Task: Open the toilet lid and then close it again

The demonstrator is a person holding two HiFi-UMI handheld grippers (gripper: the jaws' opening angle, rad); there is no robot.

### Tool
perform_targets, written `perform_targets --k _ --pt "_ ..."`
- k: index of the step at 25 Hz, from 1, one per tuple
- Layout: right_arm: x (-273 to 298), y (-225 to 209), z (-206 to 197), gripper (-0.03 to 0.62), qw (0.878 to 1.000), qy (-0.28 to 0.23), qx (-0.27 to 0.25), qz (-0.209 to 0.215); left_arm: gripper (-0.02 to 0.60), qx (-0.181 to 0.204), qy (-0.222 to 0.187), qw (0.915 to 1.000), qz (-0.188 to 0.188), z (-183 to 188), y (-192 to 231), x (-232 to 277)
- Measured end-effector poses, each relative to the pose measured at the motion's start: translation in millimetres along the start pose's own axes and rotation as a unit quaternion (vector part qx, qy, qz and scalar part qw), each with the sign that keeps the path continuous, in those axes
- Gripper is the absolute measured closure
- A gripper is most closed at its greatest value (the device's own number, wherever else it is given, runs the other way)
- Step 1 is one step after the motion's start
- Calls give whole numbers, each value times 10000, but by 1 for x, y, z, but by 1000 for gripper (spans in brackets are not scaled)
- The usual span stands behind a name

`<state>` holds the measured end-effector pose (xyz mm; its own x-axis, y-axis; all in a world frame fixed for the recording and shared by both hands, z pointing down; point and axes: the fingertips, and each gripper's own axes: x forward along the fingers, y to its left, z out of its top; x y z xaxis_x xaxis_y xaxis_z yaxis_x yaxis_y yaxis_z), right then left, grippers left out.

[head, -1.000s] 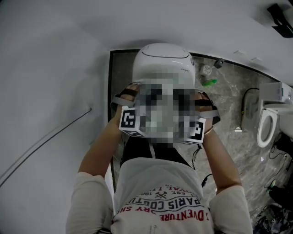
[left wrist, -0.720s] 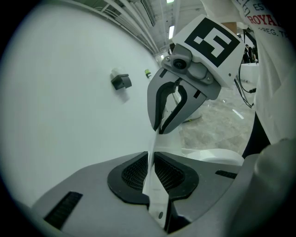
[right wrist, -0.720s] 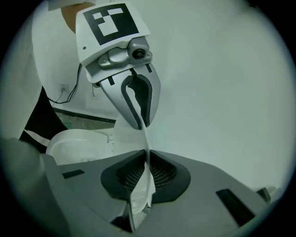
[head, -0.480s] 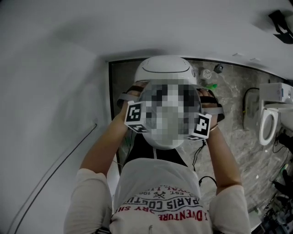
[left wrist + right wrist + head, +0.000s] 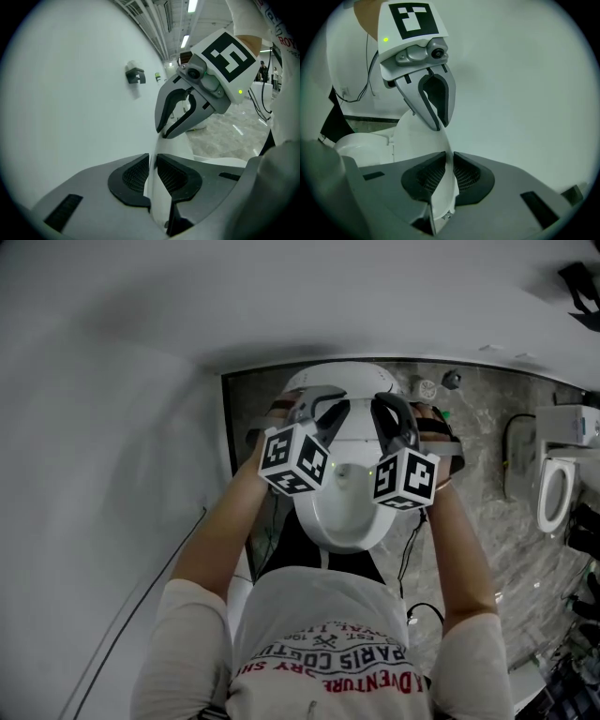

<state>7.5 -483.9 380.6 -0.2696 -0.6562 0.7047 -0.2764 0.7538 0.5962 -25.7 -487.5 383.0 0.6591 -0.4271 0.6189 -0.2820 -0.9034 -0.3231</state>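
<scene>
The white toilet stands against the wall, seen from above in the head view. Its lid is raised, and both grippers hold its rim side by side. My left gripper has the lid's thin edge between its pads; its jaws are opening, though the pads still touch the lid. My right gripper is shut on the same rim, and the lid's edge runs between its pads. Each gripper shows in the other's view: the right gripper and the left gripper.
A plain white wall fills the left and far side, with a small fitting on it. A marbled floor lies to the right, with a second toilet and cables. The toilet's seat shows below the lid.
Both grippers have moved away from the person's body toward the wall, carrying the lid's rim with them. Their marker cubes now sit higher and closer together in the head view.
</scene>
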Motion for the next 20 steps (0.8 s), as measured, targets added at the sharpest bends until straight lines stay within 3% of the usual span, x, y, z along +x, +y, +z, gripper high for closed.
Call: perform_targets --k 7,10,13,17,20 --pt "7 -3 -3 565 9999 124 98 35 520 87 123 9997 -217 -2 3 8" --pt "1 -2 -1 563 9997 154 -58 -184 505 257 178 9995 69 1 1 0" --pt "-15 -3 3 502 9991 59 33 -422 494 334 66 9989 318 9 -4 -15" --pt "-55 -14 10 494 9935 -388 683 -829 494 0 -332 9953 912 32 -2 -55" --pt "-92 -20 18 496 9844 -707 1220 -1050 494 -645 -843 9863 1267 54 -2 -94"
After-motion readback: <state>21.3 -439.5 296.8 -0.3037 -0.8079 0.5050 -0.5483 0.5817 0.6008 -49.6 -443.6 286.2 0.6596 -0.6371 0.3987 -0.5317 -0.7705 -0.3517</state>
